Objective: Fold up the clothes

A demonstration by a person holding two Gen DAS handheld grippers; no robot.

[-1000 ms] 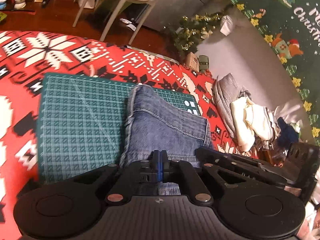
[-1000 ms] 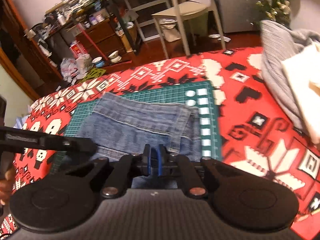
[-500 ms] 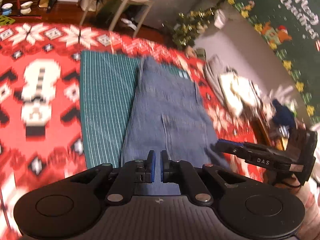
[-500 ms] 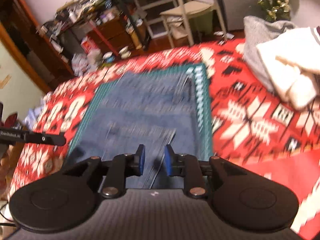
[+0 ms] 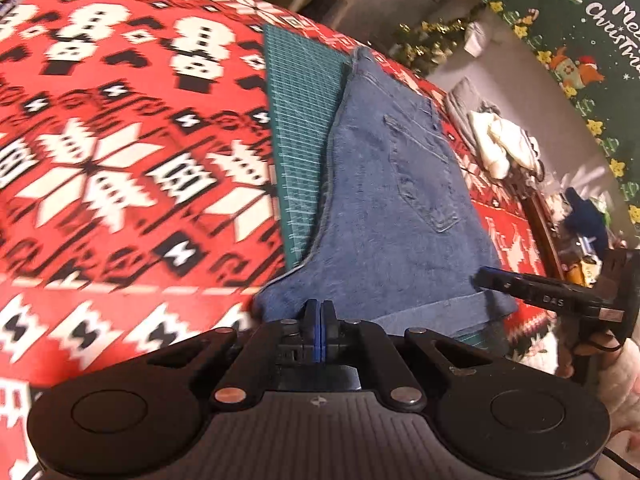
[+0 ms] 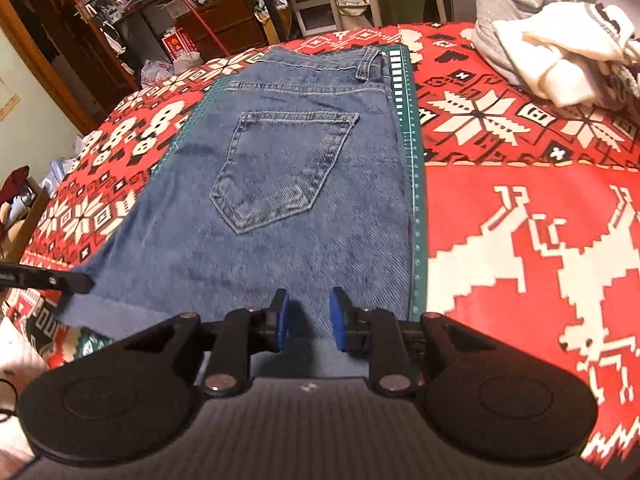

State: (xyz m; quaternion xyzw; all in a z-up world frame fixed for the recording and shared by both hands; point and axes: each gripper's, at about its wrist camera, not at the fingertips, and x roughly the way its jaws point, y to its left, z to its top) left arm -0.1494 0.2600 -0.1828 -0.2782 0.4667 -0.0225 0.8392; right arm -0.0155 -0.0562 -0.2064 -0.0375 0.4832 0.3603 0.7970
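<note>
Red patterned bedding [image 6: 520, 208] is spread under a green cutting mat [image 6: 414, 184]. Left gripper [image 5: 319, 316] is seen closed at the near hem; no cloth is discernible between its pads. Right gripper [image 6: 307, 320] is parted, empty, above denim shorts [image 6: 288, 184] laid flat on the mat.

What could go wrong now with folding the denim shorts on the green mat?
The left tool is shut at the hem of the denim shorts, while the right tool stands open with nothing between its pads: a one-sided pull could skew the shorts. The hem overhangs the green mat, so it may slide off. The clothes pile lies close.
</note>
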